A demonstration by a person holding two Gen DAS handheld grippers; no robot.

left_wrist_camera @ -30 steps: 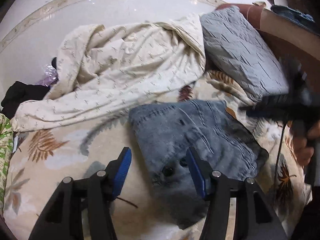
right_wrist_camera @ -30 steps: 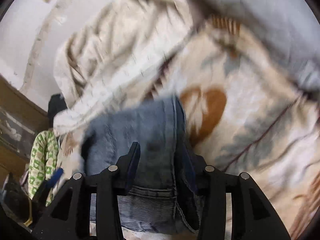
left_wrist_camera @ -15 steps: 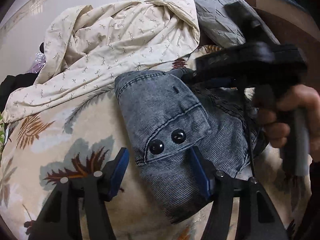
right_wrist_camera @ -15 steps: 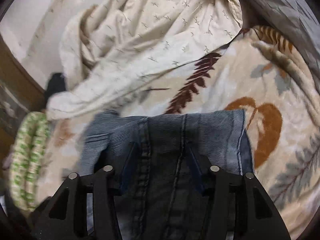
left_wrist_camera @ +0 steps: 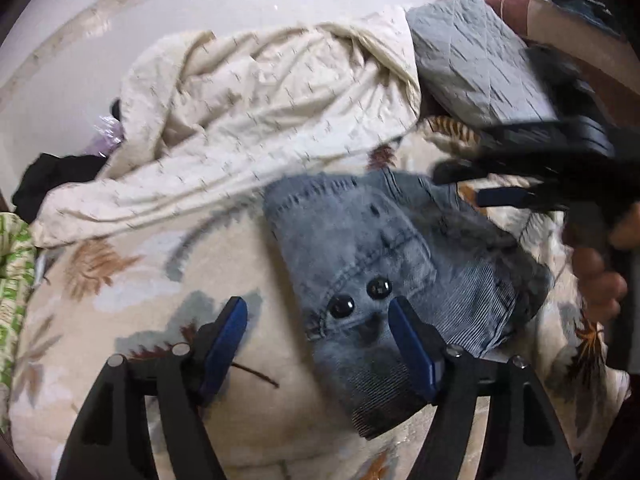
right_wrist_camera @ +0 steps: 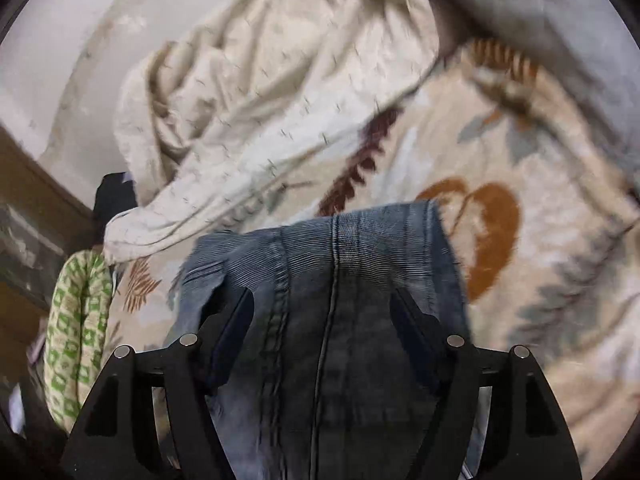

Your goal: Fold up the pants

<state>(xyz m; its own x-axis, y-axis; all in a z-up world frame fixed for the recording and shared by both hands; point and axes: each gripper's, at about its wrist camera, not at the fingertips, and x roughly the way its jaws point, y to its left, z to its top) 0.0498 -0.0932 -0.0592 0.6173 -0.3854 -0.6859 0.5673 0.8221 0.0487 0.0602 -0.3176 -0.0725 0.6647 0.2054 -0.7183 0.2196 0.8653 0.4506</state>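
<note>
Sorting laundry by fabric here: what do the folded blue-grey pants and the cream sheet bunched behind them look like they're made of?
The folded blue-grey pants look like faded denim, matte and fairly stiff: fine ribbed weave, doubled seam stitching, two dark glossy buttons. The cream sheet looks like thin woven cotton or a blend, judging from its soft, crumpled folds and small printed marks; the exact fibre cannot be told.
</note>
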